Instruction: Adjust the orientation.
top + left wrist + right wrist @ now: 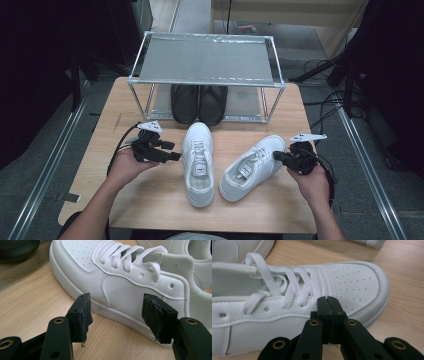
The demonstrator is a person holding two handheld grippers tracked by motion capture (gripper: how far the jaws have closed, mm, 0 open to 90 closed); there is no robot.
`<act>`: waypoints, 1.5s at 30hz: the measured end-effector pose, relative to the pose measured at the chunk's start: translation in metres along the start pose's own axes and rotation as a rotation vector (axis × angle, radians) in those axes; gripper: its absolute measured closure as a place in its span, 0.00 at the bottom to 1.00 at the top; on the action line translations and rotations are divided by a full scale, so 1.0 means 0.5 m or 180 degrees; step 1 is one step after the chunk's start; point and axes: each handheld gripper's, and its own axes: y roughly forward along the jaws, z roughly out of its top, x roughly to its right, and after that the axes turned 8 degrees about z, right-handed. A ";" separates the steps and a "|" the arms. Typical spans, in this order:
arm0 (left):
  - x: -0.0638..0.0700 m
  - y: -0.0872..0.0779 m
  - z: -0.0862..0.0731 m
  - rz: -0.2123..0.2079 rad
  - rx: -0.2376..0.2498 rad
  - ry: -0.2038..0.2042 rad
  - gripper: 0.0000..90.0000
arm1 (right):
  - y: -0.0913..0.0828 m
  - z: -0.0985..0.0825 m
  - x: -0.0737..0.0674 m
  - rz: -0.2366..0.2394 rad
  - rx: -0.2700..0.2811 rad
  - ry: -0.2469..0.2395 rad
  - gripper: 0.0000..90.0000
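Two white sneakers lie on the wooden table, toes toward the rack: the left sneaker (198,165) straight, the right sneaker (252,167) angled. My left gripper (175,156) is open just left of the left sneaker, level with its laces. In the left gripper view its jaws (117,303) stand wide apart in front of that sneaker's side panel (120,285), with nothing between the pads. My right gripper (276,156) is shut at the right sneaker's toe side. In the right gripper view its tips (328,300) are pressed together, empty, beside the sneaker's (352,282) laces.
A metal shoe rack (205,57) stands at the table's far side, with a pair of black shoes (198,102) on its lower shelf. Bare wood (150,200) lies in front of the sneakers. The floor drops away on both sides of the table.
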 end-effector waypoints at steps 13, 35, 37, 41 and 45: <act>0.006 -0.013 -0.016 0.0023 0.0026 -0.0009 0.45 | 0.053 0.048 -0.013 -0.0019 0.0026 -0.0095 1.00; 0.007 -0.002 -0.004 -0.0020 0.0030 0.0027 0.45 | 0.032 0.047 -0.011 0.0076 0.0216 -0.0080 0.65; 0.006 0.000 -0.001 -0.0031 0.0022 0.0045 0.45 | 0.026 0.040 -0.013 0.0064 0.0236 -0.0066 0.59; 0.005 0.005 0.007 -0.0053 0.0026 0.0073 0.45 | 0.019 0.028 -0.019 0.0079 0.0219 -0.0033 0.53; 0.006 0.010 0.013 -0.0069 0.0026 0.0077 0.45 | 0.009 0.017 -0.028 0.0087 0.0210 -0.0035 0.50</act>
